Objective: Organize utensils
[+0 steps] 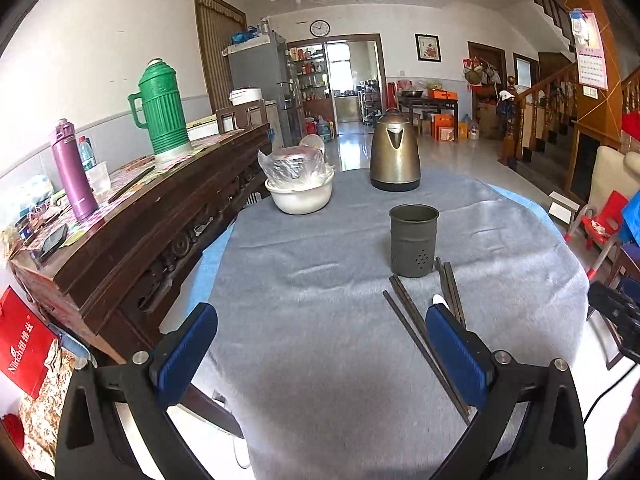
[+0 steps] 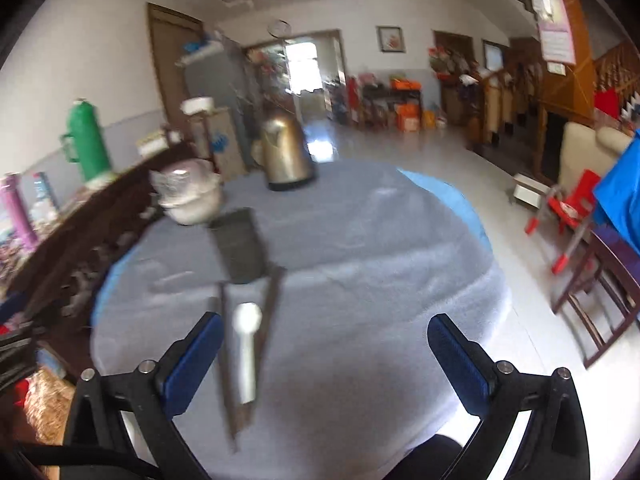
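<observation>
Both your hand-held grippers gape empty; the chopsticks (image 1: 412, 320) lie lengthwise toward the holder (image 1: 413, 240), nearest your right hand-held gripper (image 2: 325, 354).

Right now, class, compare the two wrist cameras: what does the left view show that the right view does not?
Only the left view: the purple flask on the sideboard in full, and the holes in the holder's wall.

Only the right view: the whole white spoon lying between the chopsticks, and a dark wooden chair.

Both: the grey utensil holder, kettle, white bowl, green thermos, and each gripper's jaws wide open, empty.
</observation>
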The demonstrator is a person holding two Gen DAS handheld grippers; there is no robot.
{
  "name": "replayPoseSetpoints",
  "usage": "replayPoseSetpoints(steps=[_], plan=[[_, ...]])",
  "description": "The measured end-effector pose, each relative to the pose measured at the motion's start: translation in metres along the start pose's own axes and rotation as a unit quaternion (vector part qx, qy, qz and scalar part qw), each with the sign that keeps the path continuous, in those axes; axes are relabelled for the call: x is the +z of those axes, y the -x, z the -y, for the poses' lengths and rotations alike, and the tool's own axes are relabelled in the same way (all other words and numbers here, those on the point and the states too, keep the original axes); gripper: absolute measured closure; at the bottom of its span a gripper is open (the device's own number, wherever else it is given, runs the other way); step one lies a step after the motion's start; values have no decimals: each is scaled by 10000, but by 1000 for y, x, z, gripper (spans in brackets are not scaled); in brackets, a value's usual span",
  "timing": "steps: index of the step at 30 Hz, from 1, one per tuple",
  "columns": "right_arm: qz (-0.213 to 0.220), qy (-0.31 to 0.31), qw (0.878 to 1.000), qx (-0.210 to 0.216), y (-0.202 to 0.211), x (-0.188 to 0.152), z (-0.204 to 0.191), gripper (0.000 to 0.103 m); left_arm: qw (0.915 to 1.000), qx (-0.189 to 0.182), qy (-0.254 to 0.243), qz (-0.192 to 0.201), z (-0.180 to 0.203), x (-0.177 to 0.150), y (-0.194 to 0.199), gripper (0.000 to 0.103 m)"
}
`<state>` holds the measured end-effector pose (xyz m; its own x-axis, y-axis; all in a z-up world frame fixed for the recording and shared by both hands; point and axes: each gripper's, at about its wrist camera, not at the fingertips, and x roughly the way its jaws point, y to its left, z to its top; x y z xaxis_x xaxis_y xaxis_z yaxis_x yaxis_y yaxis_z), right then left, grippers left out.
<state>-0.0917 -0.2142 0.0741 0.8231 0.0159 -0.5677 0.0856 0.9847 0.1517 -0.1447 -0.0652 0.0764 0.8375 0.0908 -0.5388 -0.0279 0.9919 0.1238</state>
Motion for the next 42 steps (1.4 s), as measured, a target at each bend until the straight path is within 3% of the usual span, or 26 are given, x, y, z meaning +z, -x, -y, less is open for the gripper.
replayPoseSetpoints(steps=[4, 14, 19, 29, 42], plan=[[112, -117, 9995, 262, 29, -10, -13, 1, 9999, 105, 78, 69, -12, -6, 11, 0], [941, 353, 9948, 159, 84, -17, -47, 0, 9992, 227, 285, 156, -35, -11, 22, 0], [625, 410, 9972, 91, 71, -16, -49, 0, 9996, 185, 221, 69, -30, -14, 18, 0], [423, 606, 9970, -247, 66, -23, -31, 0, 9995, 123, -67, -285, -7, -22, 5, 0], [131, 347, 9991, -224, 49, -32, -11, 1, 9966, 4, -333, -753, 21, -38, -24, 0]])
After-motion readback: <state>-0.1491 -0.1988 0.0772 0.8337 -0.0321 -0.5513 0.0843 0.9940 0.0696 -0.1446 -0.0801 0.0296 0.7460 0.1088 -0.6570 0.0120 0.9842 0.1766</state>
